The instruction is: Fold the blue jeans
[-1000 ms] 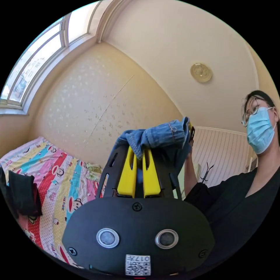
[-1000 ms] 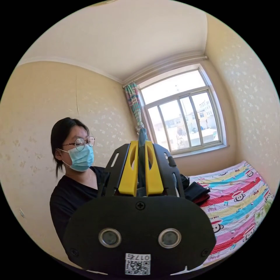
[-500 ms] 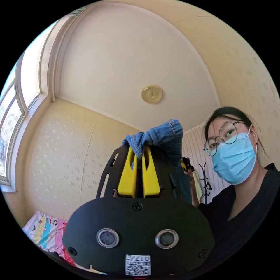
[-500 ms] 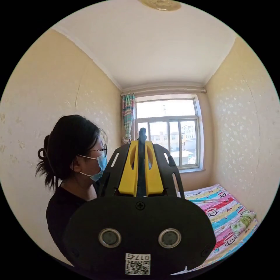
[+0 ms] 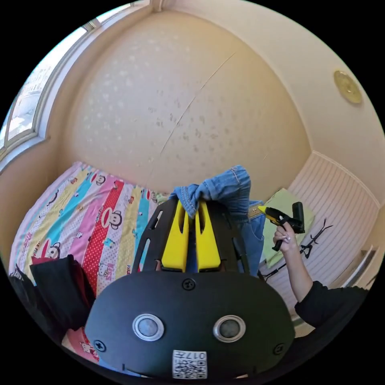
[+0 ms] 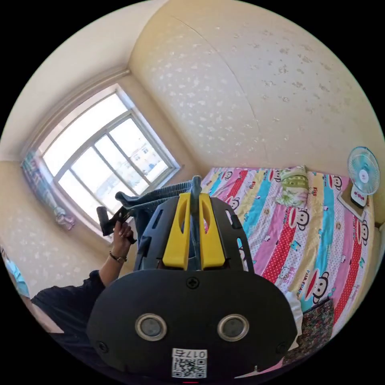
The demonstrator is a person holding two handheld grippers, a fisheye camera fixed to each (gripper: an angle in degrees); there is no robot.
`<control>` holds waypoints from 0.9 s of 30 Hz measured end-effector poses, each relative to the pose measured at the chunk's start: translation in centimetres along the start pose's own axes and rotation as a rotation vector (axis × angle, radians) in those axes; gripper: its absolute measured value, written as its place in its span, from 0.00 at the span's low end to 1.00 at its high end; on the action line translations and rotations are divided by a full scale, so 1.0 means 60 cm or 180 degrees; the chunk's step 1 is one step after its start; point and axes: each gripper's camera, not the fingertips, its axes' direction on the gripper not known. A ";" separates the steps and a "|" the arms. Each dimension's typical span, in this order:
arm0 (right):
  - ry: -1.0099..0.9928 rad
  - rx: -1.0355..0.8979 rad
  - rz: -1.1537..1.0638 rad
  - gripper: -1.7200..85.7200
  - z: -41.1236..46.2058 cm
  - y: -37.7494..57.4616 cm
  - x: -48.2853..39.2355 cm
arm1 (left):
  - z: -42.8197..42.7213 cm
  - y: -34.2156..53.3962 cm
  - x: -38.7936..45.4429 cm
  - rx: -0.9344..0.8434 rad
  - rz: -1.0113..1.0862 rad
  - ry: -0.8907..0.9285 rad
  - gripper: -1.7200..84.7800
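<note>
Left gripper: the left gripper (image 5: 191, 208) is clamping a bunched denim edge of the jeans (image 5: 224, 186) between its yellow jaws, held up in the air above the bed (image 5: 80, 208).
Right gripper: the right gripper (image 6: 195, 200) is pinching a thin fold of the jeans (image 6: 160, 196) that is sticking up past its jaw tips.
Jeans: they are hanging between the two grippers, clear of the bed, with the held edge running taut from one gripper across to the other.
Other gripper in view: in the left gripper view the right gripper (image 5: 268, 211) is showing in the person's hand (image 5: 284, 240), just beside the hanging denim; in the right gripper view the left gripper (image 6: 120, 214) is showing against the window (image 6: 104, 156).
Step in hand: judging from the lift, the person is holding the jeans up to let them hang straight before laying them down.
Doing it well: keeping both grippers level and apart is keeping the edge flat; lowering both together should stop the legs twisting.
Open room: the striped middle of the bed is lying bare and is offering the widest landing place.
Edges to mind: dark clothes (image 5: 56, 288) are sitting near one end of the bed, a pillow (image 6: 294, 182) and a fan (image 6: 363, 172) near the wall.
</note>
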 end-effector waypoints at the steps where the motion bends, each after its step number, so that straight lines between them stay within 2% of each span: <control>1: 0.0134 0.0050 0.0104 0.07 0.028 -0.010 0.036 | 0.058 -0.030 -0.067 -0.0266 -0.0169 0.0117 0.08; 3: 0.0748 0.0033 0.0536 0.07 0.120 -0.008 0.182 | 0.110 -0.026 -0.164 -0.0399 -0.0492 0.0277 0.12; 5: 0.1035 -0.0119 0.0816 0.08 0.170 0.035 0.279 | 0.140 0.023 -0.241 -0.0517 -0.0670 0.0334 0.13; 7: 0.1142 -0.0383 0.0767 0.08 0.218 0.109 0.358 | 0.168 0.140 -0.317 -0.0927 -0.0650 0.0387 0.13; 9: 0.1308 -0.0963 0.0788 0.09 0.281 0.252 0.459 | 0.175 0.263 -0.366 -0.1388 -0.0678 0.0379 0.13; 12: 0.1438 -0.1800 0.0919 0.09 0.332 0.465 0.553 | 0.135 0.484 -0.425 -0.2081 -0.0938 0.0485 0.14; 16: 0.1467 -0.2481 0.1116 0.09 0.317 0.688 0.592 | -0.016 0.732 -0.437 -0.2902 -0.1260 0.0589 0.14; 20: 0.1672 -0.2814 0.1549 0.09 0.238 0.807 0.615 | -0.177 0.780 -0.437 -0.3118 -0.1348 0.0421 0.14; 23: 0.1682 -0.2603 0.2307 0.09 0.165 0.813 0.666 | -0.269 0.733 -0.450 -0.3131 -0.1304 0.0237 0.13; 27: 0.1325 -0.2515 0.2224 0.10 0.142 0.758 0.707 | -0.372 0.595 -0.496 -0.2744 -0.0920 -0.0284 0.14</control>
